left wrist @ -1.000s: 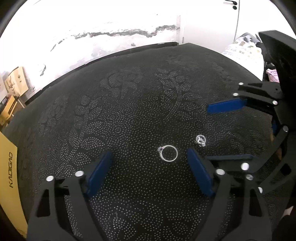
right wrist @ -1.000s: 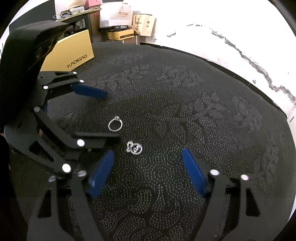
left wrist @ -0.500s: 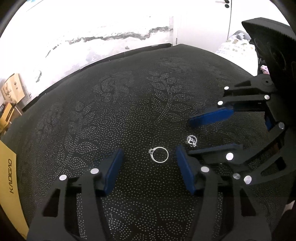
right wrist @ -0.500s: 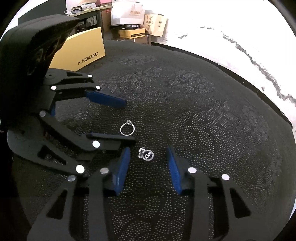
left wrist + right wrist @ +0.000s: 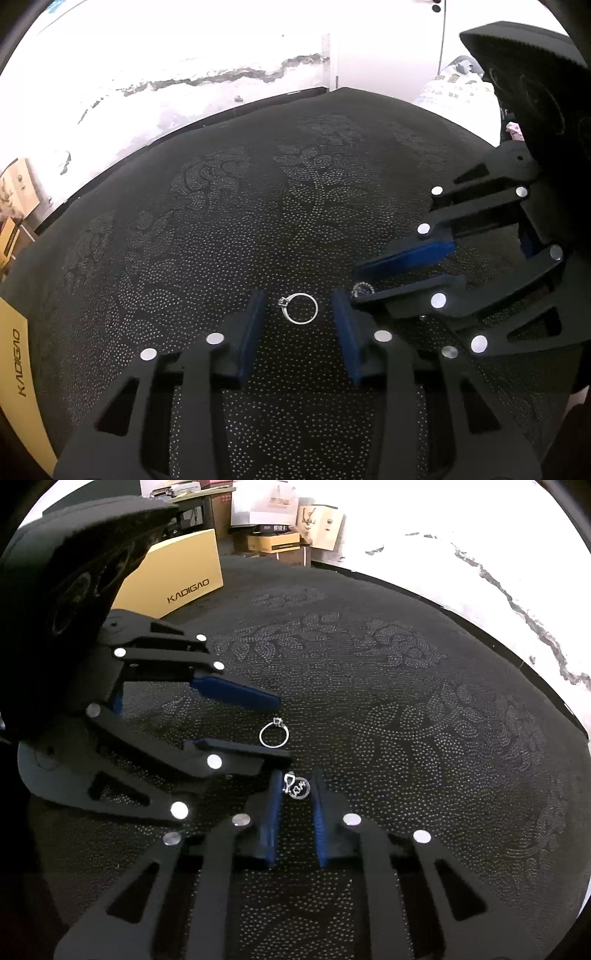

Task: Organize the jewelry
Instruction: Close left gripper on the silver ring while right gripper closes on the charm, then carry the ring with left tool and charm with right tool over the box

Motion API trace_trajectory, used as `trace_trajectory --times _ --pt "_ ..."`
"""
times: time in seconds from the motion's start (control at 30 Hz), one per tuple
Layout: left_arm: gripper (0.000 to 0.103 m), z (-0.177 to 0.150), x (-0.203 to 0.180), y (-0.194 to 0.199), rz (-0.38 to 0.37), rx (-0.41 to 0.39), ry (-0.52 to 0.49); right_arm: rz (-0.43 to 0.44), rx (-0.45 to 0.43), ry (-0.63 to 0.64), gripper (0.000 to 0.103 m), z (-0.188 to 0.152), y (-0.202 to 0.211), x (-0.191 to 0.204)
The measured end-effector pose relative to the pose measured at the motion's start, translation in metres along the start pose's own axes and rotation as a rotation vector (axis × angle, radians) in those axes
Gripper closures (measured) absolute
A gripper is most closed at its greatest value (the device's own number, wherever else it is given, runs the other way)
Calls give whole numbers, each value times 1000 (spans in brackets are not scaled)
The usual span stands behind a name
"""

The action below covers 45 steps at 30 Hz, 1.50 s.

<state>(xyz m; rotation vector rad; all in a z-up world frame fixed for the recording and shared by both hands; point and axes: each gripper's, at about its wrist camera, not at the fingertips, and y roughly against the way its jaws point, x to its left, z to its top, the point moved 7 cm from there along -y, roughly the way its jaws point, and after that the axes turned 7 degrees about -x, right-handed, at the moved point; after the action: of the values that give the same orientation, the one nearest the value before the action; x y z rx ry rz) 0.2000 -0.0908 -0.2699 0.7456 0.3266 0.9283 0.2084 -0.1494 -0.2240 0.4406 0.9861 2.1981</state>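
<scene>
Closing on the ring (image 5: 302,308), my left gripper (image 5: 298,314) has the band flat between its blue pads, not yet pinched. My right gripper (image 5: 295,794), just beside it, looks clenched on the small pendant (image 5: 296,787), pads at both sides. Both pieces lie mid-cloth on the black patterned tablecloth (image 5: 406,701). A yellow KADIGAO box (image 5: 184,579) stands at the far left edge.

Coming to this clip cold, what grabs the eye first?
Two small silver pieces on the black patterned cloth: a plain ring between the closing jaws of the left tool, and a round charm nipped by the right tool. A yellow KADIGAO box stands far left.
</scene>
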Motion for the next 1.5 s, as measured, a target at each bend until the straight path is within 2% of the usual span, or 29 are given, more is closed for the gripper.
trace_trajectory --times 0.07,0.13,0.2,0.7,0.93,1.2,1.5 --pt "68 -1 1 1 -1 -1 -4 6 1 -7 87 0 0 -1" --pt "79 -1 -3 1 -18 -4 -22 3 2 -6 87 -1 0 -1" --pt "81 -1 -6 2 -17 -5 -35 4 4 -8 87 0 0 -1" --pt "82 3 -7 3 4 20 -45 -16 5 -8 89 -1 3 1" --pt "82 8 4 8 35 30 -18 -33 -26 -12 89 11 16 -1" --pt "82 26 27 36 85 1 33 -49 -59 -3 89 31 34 1" --pt "82 41 59 85 156 -30 82 -53 -131 34 89 80 61 23"
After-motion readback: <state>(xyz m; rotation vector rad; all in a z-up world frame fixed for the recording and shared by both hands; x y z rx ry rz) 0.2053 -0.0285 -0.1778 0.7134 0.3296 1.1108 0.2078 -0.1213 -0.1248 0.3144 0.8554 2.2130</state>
